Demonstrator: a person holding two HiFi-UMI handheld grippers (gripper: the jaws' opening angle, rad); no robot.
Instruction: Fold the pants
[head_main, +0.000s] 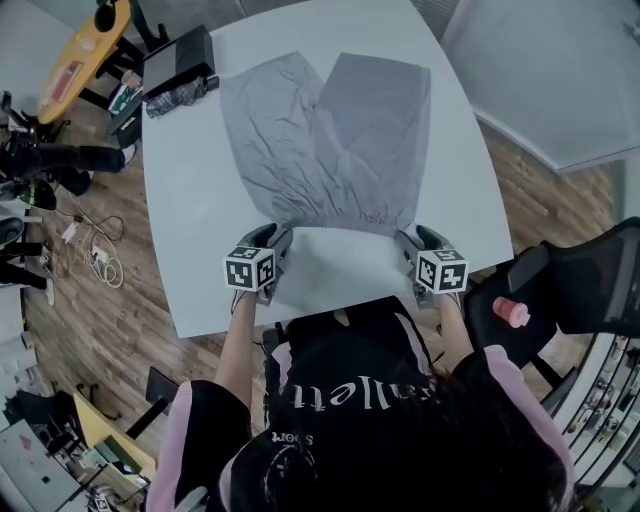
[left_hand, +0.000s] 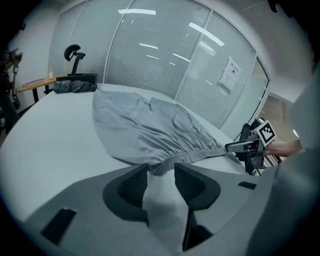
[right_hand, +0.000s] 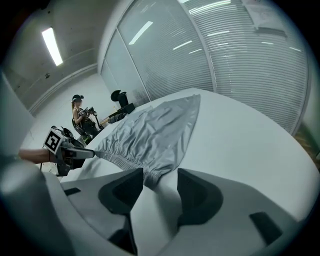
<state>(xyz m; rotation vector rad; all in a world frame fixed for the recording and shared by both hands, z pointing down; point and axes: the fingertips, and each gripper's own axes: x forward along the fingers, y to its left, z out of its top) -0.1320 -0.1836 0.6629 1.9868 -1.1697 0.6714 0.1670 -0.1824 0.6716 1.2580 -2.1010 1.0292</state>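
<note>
Left gripper — pants' waistband — right gripper

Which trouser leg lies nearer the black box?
The leg on the person's left, closest to the black box; the other leg lies farther right.

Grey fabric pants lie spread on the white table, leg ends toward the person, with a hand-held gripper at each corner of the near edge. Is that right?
No. The head view shows the gathered waistband of the grey fabric pants toward the person, leg ends away. Otherwise right: white table, left hand-held gripper and right hand-held gripper at the corners.
</note>
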